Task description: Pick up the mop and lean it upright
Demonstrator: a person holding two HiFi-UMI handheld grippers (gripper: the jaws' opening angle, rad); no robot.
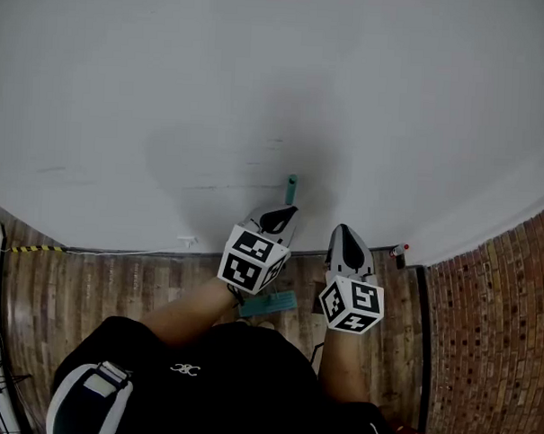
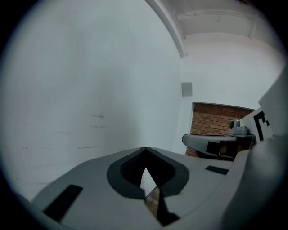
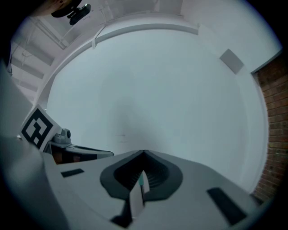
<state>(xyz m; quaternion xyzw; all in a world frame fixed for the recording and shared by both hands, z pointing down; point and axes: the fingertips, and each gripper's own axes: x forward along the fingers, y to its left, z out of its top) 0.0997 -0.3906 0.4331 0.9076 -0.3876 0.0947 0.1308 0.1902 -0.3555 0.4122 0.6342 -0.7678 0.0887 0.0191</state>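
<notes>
The mop stands nearly upright against the white wall. Its teal handle tip (image 1: 292, 185) shows just above my left gripper (image 1: 288, 214), and its teal head (image 1: 269, 303) rests on the wood floor below. The pole between them is hidden behind that gripper. In the left gripper view, the left gripper (image 2: 145, 149) has its jaws meeting at the tips with nothing between them. My right gripper (image 1: 343, 229) hangs to the right of the mop, apart from it. Its jaws (image 3: 144, 153) also meet at the tips, facing bare wall.
The white wall (image 1: 259, 94) fills the space ahead, meeting the wood floor (image 1: 116, 286) at a baseboard. Brick paving (image 1: 492, 329) lies at the right. A small red-capped object (image 1: 399, 253) stands by the baseboard, and yellow-black tape (image 1: 32, 248) lies at the left.
</notes>
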